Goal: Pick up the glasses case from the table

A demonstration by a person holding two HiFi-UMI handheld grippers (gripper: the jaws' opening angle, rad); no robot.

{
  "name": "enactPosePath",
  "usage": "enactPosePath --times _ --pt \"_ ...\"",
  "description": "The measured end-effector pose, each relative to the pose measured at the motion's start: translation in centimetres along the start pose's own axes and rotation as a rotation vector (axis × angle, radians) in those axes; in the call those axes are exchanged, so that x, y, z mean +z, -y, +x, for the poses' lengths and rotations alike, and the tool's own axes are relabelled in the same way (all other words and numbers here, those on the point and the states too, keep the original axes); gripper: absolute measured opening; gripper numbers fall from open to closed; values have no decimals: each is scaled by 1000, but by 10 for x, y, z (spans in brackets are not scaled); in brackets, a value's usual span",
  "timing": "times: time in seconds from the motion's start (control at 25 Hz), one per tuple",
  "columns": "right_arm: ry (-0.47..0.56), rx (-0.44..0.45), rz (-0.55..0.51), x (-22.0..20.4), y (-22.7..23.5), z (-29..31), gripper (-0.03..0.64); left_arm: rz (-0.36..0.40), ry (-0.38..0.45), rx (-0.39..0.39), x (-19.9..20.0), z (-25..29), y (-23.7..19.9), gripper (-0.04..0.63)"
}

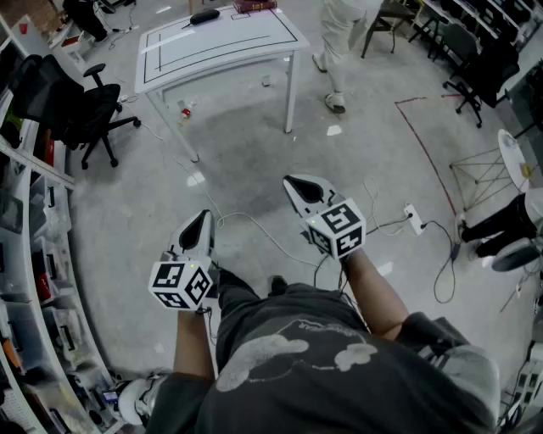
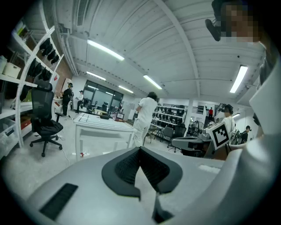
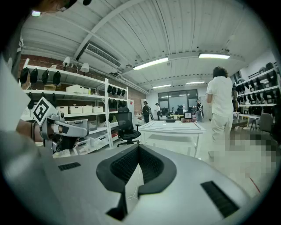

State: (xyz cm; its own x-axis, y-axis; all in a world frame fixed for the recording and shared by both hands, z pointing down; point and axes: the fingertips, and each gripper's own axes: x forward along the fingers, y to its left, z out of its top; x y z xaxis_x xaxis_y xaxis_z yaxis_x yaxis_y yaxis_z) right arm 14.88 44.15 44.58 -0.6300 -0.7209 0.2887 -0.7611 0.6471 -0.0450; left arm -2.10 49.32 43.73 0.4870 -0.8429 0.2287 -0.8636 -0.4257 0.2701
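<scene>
Pale concrete floor fills a busy workshop, with shelving point(image 1: 34, 254) along the left, a black office chair point(image 1: 85, 114) and loose cables point(image 1: 254, 225) underfoot. Ahead, well apart from the person holding the tools, stands a white surface point(image 1: 221, 47) outlined in black, and someone in light clothing point(image 1: 339, 34) is just beyond its right side. The glasses case point(image 1: 204, 15) is a small dark oblong lying at the far edge of the surface, about midway along it. Its long axis runs roughly along that edge; which end is which is too small to tell. A reddish item point(image 1: 254, 5) sits nearer the far right corner. The left gripper point(image 1: 202, 219) and right gripper point(image 1: 297, 184) are both clenched on nothing, aimed forward and slightly down over the floor. The case is probably a light, stiff shell with a smooth, somewhat slippery skin, best pinched across its narrow width at the middle.
</scene>
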Motion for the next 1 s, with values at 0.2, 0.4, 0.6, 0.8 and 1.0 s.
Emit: enactPosePath --times 0.2,0.4,0.6,0.8,1.0 --pt "13 -13 -1 1 -5 -8 -2 2 4 2 1 -7 0 2" --pt "3 -16 8 -8 -7 -14 -2 6 11 5 0 -10 1 2" --pt "26 -30 29 -8 -6 -12 -2 -6 6 10 -5 -17 -2 2" --pt "30 -20 46 -5 -8 9 -2 -8 17 24 3 -17 -23 2" --pt "-3 -39 45 -1 -2 51 0 -18 4 19 11 2 -64 2"
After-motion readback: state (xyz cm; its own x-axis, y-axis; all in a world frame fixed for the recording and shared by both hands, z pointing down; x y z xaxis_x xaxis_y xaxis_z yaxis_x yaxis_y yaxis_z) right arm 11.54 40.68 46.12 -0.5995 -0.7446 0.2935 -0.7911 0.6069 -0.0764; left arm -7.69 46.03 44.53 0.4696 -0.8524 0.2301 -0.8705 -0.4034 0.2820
